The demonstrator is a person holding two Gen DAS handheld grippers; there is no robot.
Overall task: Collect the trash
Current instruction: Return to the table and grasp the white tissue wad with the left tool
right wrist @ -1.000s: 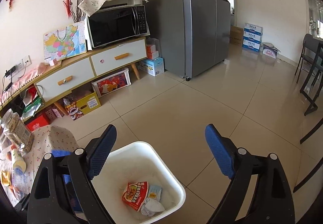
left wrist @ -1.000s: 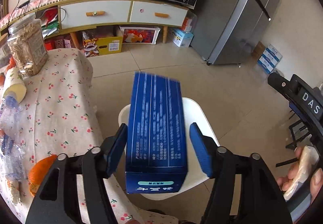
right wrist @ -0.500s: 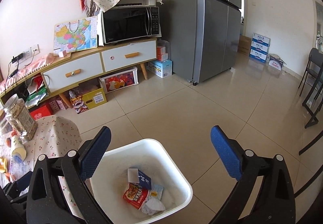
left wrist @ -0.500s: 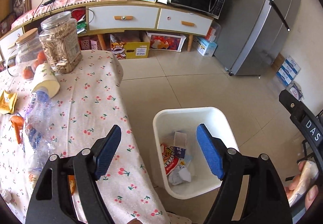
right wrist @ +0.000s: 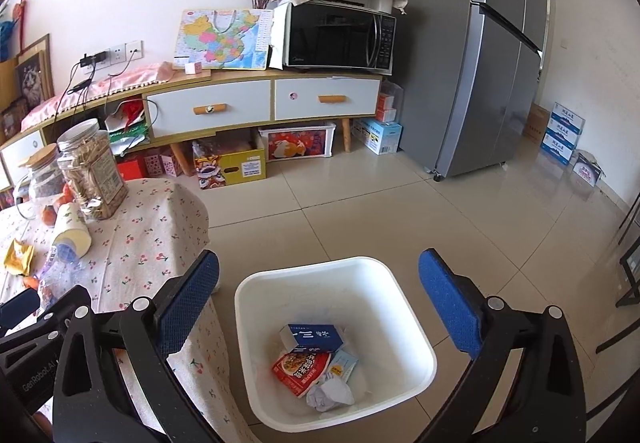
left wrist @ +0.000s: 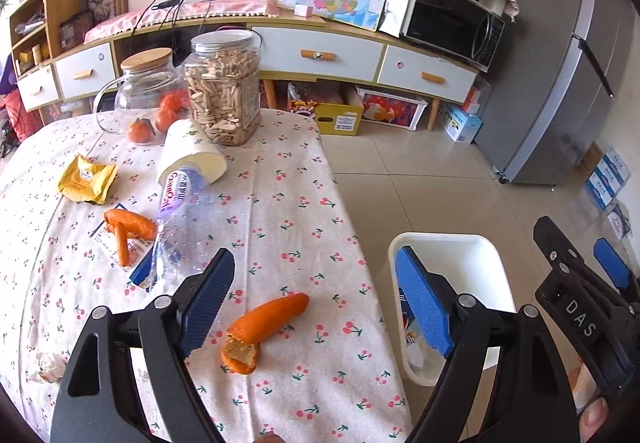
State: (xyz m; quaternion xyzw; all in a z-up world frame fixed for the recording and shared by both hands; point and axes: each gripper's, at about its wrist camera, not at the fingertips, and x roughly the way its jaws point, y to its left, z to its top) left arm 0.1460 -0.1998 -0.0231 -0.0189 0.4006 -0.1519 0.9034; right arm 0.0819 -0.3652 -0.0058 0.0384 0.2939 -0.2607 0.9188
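Left wrist view: left gripper [left wrist: 314, 303] fingers [left wrist: 206, 297] spread wide, grasping nothing, hanging over the cherry-print surface [left wrist: 288, 179]. Landmark = long orange peel [left wrist: 266, 317], lying between the fingers, nearer the left one. A second, curled peel piece [left wrist: 240, 354] touches its near end. Beyond and left of the peel: 1 crushed clear bottle [left wrist: 176, 227] lying on its side, 2 more peel strips [left wrist: 127, 229] on a printed card, 1 yellow wrapper [left wrist: 88, 179], 1 crumpled white scrap [left wrist: 47, 363] at the near-left edge. Farther back: 1 paper cup [left wrist: 192, 157] on its side, 1 seed jar [left wrist: 224, 91], 1 glass jar [left wrist: 146, 83], about 3 oranges [left wrist: 140, 130].

Right of the peel, off the surface: 1 white bin [left wrist: 492, 271] on the floor.

Right wrist view: right gripper [right wrist: 320, 303] fingers [right wrist: 188, 303] also released, empty, above the bin [right wrist: 416, 327]. Inside it: 1 blue box [right wrist: 312, 337], 1 red packet [right wrist: 302, 365], 1 light-blue packet [right wrist: 343, 363], 1 crumpled paper wad [right wrist: 330, 395].
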